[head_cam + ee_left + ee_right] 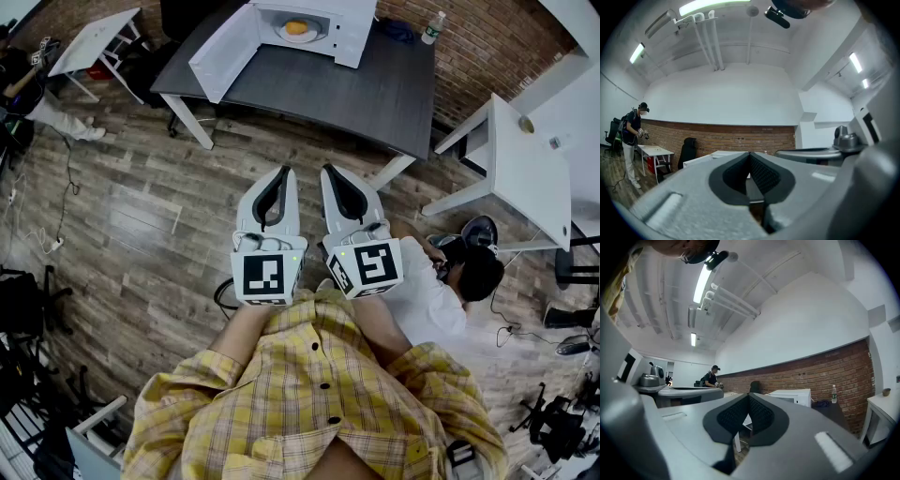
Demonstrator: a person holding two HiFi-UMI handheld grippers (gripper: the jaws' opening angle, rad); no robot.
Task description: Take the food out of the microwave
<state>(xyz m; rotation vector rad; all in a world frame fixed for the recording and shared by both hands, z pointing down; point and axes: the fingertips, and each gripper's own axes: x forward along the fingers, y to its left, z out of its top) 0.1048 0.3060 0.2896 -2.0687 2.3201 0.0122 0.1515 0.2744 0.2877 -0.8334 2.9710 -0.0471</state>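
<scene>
The microwave (314, 26) stands at the far edge of the dark table (375, 94), its door (225, 52) swung wide to the left, and the food (296, 28) sits on a plate (305, 38) inside the cavity, untouched. Both grippers are held close to the person's chest, well apart from the table: the left gripper (282, 176) and the right gripper (329, 175) each have their jaws pressed together on nothing (the gripper views show the dark pads meeting at the tips, with only the room beyond). The reach has not begun, so the risks lie ahead. Jaws that arrive closed could shove the plate deeper instead of taking its rim; a pinch on one edge only could tilt the plate and let the food slide off; a wide approach from the left could knock the open door. Another person (441, 281) sits on the floor just to the near right, close to the walking path.
</scene>
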